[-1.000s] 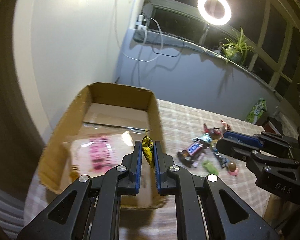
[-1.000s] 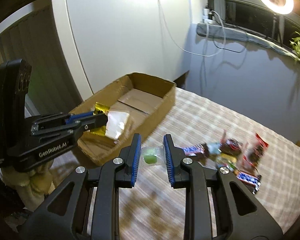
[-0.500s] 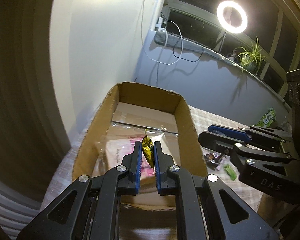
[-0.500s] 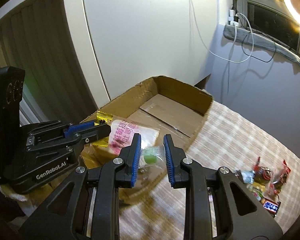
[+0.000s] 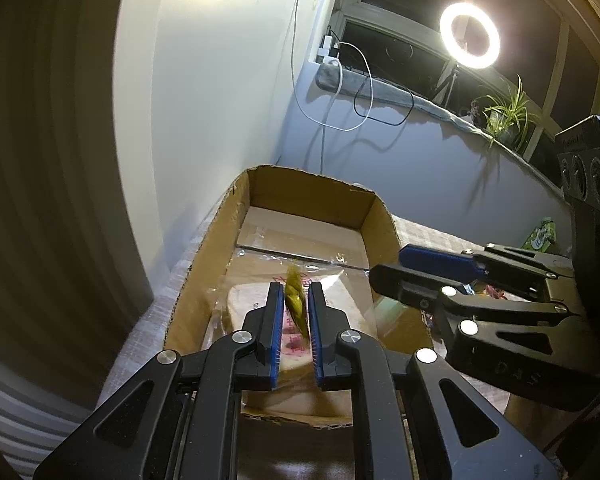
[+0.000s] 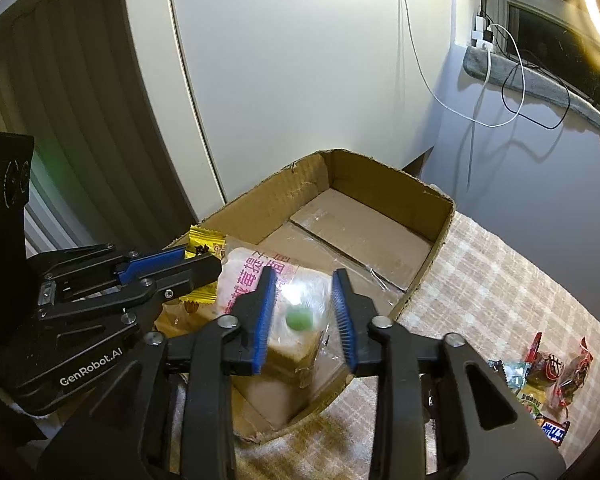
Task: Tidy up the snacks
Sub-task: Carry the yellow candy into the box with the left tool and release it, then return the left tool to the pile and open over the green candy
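A small yellow-wrapped candy (image 5: 294, 300) sat between the pads of the left tongs (image 5: 294, 328), above the open cardboard box (image 5: 384, 220). These tongs had just been parting, and the candy looked blurred and loose, so the grip was likely letting go to drop it inside. A green candy in clear wrap (image 6: 299, 319) hung between the right tongs (image 6: 303, 316), whose blades had also just been spreading and stood clear of it on both sides; it too appeared released over the box. Below both lay a bagged loaf of sliced bread (image 6: 256, 276) with pink lettering, filling the near end of the box, while the far end showed bare cardboard. The box stood at the left edge of the desk (image 6: 496, 280), on its checked cloth, beside the wall. A pile of unsorted snacks (image 6: 548, 376) waited near the desk's right edge, well apart from the box.
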`<state>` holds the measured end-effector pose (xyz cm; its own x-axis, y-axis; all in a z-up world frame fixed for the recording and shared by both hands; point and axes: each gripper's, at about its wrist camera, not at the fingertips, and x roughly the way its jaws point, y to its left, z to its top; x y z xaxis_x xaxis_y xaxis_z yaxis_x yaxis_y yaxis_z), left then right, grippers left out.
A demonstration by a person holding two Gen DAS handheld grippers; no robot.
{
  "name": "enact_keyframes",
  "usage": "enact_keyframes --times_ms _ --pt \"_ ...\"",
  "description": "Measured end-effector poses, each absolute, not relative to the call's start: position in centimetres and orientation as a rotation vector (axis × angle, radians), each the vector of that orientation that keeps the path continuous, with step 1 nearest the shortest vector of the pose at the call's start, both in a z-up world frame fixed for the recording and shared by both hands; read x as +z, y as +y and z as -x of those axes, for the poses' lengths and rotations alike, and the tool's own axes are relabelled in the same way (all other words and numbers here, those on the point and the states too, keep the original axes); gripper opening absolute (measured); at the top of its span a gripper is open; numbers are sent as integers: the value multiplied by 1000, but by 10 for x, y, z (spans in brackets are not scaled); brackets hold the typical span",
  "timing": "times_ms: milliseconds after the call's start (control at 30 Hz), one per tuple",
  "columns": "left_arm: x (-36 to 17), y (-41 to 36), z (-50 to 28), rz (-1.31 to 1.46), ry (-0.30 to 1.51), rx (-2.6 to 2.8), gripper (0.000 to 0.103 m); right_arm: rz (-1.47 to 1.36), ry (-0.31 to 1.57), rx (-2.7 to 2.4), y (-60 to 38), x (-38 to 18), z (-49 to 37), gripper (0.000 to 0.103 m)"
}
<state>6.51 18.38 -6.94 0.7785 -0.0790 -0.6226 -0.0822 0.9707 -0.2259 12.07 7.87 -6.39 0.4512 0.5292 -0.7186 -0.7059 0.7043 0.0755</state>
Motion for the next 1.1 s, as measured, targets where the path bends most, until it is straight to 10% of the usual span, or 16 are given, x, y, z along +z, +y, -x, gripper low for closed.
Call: enact_keyframes --times_ms 67,233,1100 --pt "-69 185 -65 244 679 12 23 248 778 761 77 -61 -120 58" --pt "-69 188 -63 244 672 30 36 220 764 746 69 -55 -121 72" --pt "-56 122 -62 220 676 -92 36 141 751 565 -68 -30 -111 77"
